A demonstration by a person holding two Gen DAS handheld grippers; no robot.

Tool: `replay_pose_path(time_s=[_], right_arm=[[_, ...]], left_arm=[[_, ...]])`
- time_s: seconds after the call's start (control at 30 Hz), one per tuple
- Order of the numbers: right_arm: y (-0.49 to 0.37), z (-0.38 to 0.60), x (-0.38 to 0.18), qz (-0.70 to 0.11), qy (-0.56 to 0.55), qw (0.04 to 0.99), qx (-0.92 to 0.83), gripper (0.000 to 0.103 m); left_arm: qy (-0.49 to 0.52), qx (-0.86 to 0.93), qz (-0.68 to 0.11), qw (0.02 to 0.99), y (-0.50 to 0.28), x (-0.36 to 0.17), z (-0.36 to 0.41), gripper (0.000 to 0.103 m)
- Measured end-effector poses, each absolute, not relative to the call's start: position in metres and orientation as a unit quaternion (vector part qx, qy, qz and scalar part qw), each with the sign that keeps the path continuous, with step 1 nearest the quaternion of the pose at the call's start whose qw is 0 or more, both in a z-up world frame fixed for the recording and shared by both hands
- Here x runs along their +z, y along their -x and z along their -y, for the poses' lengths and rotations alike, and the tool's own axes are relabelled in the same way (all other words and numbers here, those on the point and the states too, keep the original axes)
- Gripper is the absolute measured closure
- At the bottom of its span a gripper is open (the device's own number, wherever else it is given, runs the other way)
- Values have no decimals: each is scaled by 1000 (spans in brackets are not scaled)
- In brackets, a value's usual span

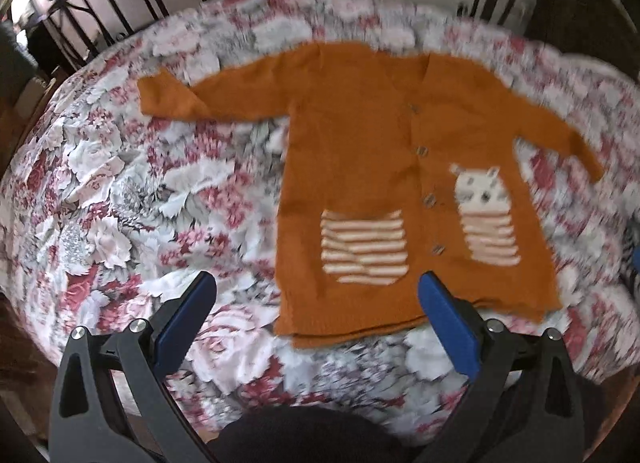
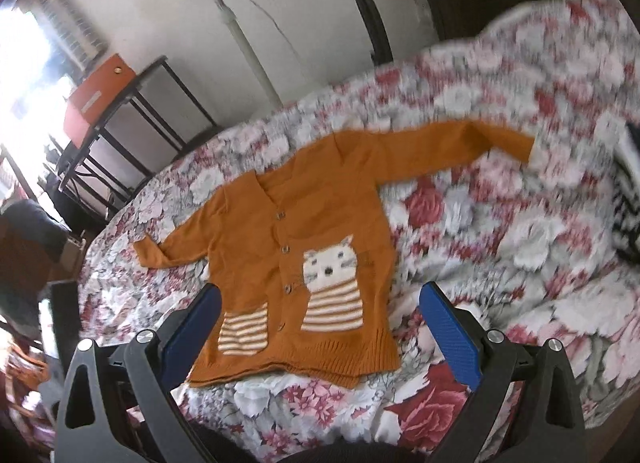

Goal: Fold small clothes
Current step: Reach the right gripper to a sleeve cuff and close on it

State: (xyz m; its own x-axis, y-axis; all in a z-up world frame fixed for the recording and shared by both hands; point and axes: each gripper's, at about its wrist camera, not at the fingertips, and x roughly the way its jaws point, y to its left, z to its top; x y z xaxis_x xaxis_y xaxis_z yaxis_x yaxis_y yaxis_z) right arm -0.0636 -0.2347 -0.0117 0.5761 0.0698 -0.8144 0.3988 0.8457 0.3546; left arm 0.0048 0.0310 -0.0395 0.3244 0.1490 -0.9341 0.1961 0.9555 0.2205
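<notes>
Nearest the left wrist camera, the left gripper (image 1: 318,295) holds its two blue-padded fingers (image 1: 448,327) wide apart with nothing between them, raised above the bed. The near hem of the orange cardigan (image 1: 360,151) shows in the gap between the fingers. The right gripper (image 2: 320,303) is likewise spread wide and empty, hovering over the same hem.

The cardigan lies flat, front side up and buttoned, on the floral bedspread (image 1: 120,191), both sleeves stretched out to the sides. A row of buttons (image 1: 430,199) runs down its middle. A striped pocket (image 1: 362,247) sits on one front panel, and a cat-face pocket (image 2: 330,287) with stripes below it sits on the other. Both views are blurred, so finer knit detail cannot be made out.

Beyond the far edge of the bed stand dark metal bars (image 1: 120,3) against a pale wall. In the right wrist view an orange box (image 2: 100,91) rests on a black frame rack (image 2: 132,111) by a bright window. A black-and-white patterned item (image 2: 626,199) lies on the bedspread, well apart from the cardigan. Nothing lies between either gripper and the cardigan.
</notes>
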Motion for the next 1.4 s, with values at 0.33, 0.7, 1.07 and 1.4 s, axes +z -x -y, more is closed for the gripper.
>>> replay_pose_path(time_s=[0.33, 0.7, 1.07, 1.4], right_arm=[[-6, 181, -33, -507, -169, 844, -53, 11], [-15, 182, -117, -666, -72, 736, -95, 23], [-3, 166, -63, -636, -48, 765, -87, 20], [50, 384, 3, -414, -433, 773, -207, 24]], left_arm=[[-159, -12, -611, 775, -35, -60, -21, 5], [-258, -12, -663, 703, -20, -133, 6, 4], [-174, 37, -676, 715, -16, -109, -35, 4], [-287, -26, -517, 806, -16, -55, 45, 5]])
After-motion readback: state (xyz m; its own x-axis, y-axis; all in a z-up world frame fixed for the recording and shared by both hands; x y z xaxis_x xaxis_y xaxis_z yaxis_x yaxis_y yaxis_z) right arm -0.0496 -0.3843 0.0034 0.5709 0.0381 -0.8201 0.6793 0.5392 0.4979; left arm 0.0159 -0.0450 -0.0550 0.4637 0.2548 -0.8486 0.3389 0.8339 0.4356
